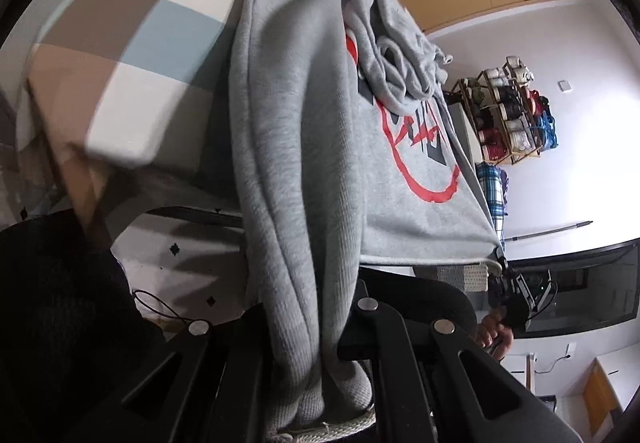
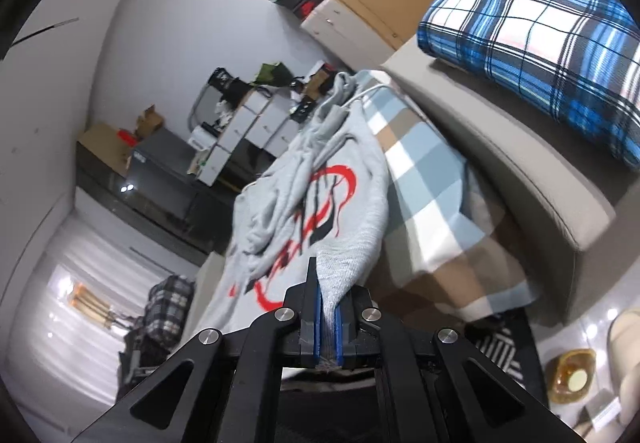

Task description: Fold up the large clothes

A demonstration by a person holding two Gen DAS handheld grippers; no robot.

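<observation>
Both tools pinch one grey hoodie [image 1: 304, 147]: the left tool [image 1: 312, 339] clamps its bunched hem, the right tool [image 2: 329, 317] a corner, holding it over the checked bed [image 2: 432, 179].

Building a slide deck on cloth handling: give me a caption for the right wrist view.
Right gripper shut on the grey sweatshirt's hem, garment stretched toward the checked bedcover.

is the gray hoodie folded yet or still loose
Still loose: the gray hoodie hangs bunched and stretched between both shut grippers, above the checked bedcover.
</observation>
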